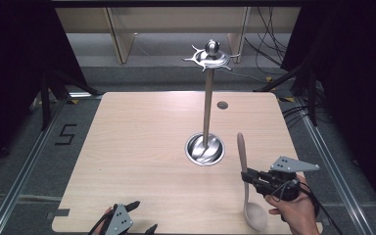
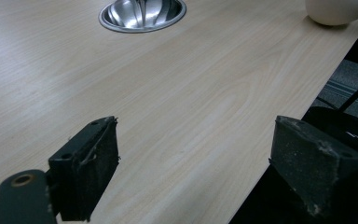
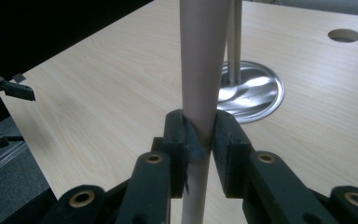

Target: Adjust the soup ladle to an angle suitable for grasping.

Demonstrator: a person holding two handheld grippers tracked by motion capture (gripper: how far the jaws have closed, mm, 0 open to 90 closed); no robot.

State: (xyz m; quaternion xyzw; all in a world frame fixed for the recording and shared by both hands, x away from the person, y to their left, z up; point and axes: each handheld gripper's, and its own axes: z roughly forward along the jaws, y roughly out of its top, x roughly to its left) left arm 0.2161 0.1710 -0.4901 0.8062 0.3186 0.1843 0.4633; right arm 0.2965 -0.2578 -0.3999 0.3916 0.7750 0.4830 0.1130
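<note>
The pale wooden desk [image 1: 142,147] lies mostly bare, so there is plenty of room on its left half. Right of centre stands the tall steel utensil stand [image 1: 207,107], a round dished base with hooks at the top, probably where the spoon is meant to hang. At the near right corner the right tool [image 1: 248,175] is pinching the beige long-handled spoon [image 1: 245,181] partway along its handle, bowl hanging low just above the desk's near edge. The left tool [image 1: 144,215] hovers at the near edge, jaws spread and holding nothing.
</note>
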